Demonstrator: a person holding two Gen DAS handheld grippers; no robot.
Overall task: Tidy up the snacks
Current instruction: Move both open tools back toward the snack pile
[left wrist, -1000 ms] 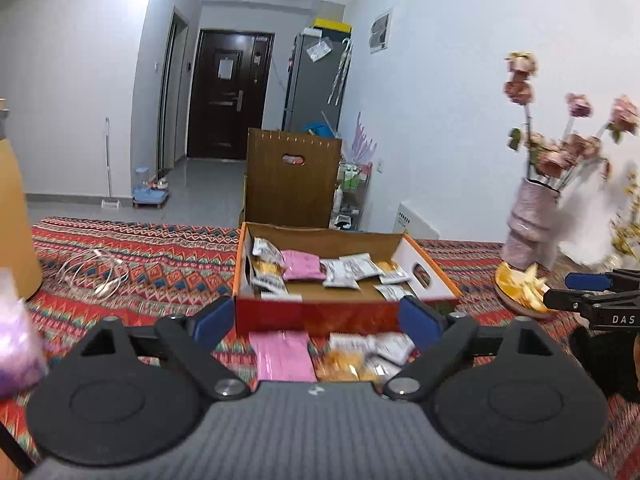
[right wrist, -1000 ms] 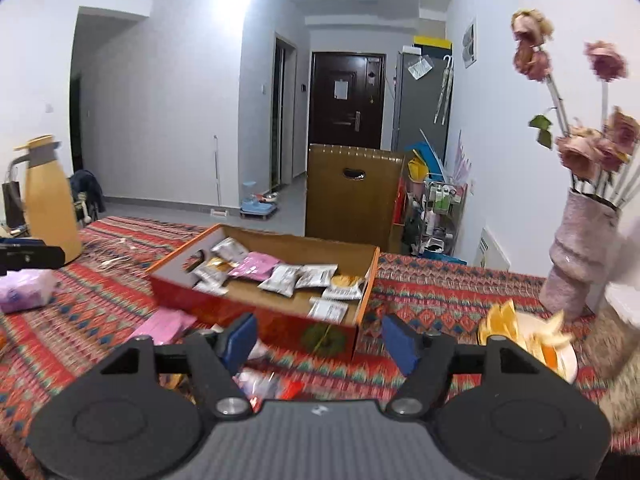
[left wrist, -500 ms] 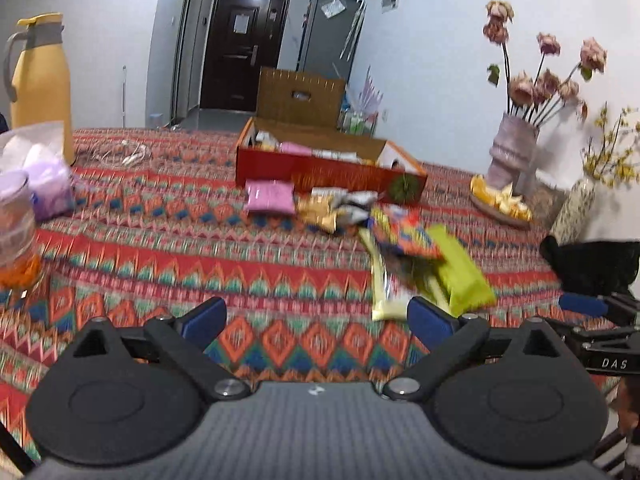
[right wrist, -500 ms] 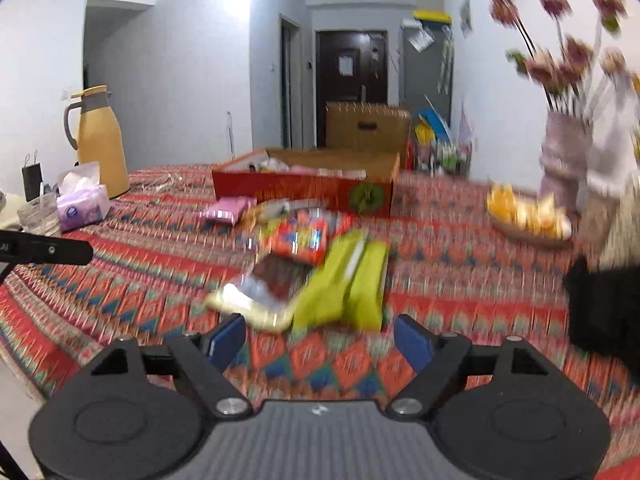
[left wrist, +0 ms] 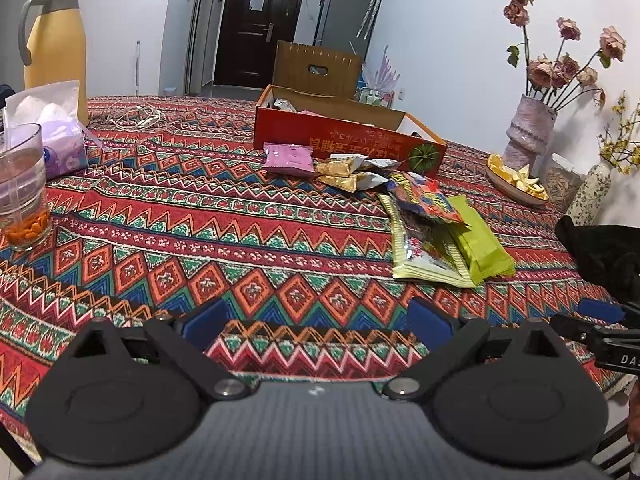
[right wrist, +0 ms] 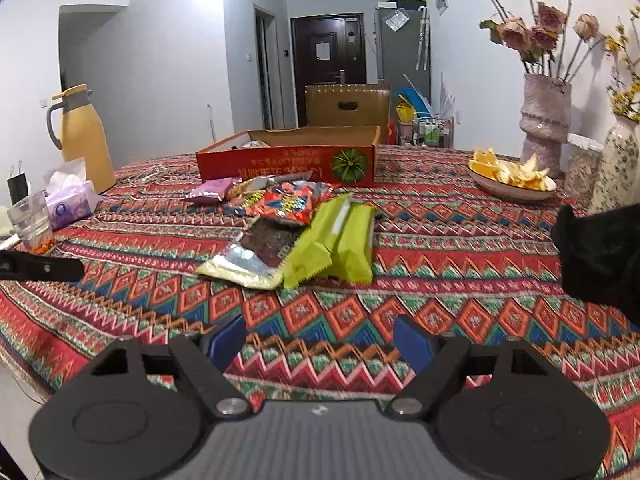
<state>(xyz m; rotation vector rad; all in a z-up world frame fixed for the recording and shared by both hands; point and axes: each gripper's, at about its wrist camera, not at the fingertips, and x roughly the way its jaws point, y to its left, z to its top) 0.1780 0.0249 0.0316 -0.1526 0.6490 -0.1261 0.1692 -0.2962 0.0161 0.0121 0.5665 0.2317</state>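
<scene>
A shallow red cardboard box (left wrist: pixel 348 140) (right wrist: pixel 288 160) with small packets inside stands mid-table. In front of it lie loose snacks: a pink packet (left wrist: pixel 289 158) (right wrist: pixel 210 191), gold packets (left wrist: pixel 340 172), a bright multicoloured bag (left wrist: pixel 424 200) (right wrist: pixel 284 202), two green bars (left wrist: pixel 480 244) (right wrist: pixel 332 240) and a silvery flat packet (right wrist: pixel 256 252). My left gripper (left wrist: pixel 318 320) is open over the patterned cloth, well short of the snacks and left of them. My right gripper (right wrist: pixel 320 342) is open too, with nothing between its blue pads, directly in front of the green bars.
A yellow jug (left wrist: pixel 56 44), a tissue pack (left wrist: pixel 60 140) and a glass (left wrist: pixel 24 192) stand at the left. A plate of orange slices (right wrist: pixel 508 176) and flower vases (right wrist: pixel 544 120) are at the right. A black cloth-like thing (right wrist: pixel 600 256) lies at the right edge.
Both grippers have drawn back from the box and sunk toward the table's near edge. The loose snacks now lie ahead of them. The right jaws stand wider than a second ago.
</scene>
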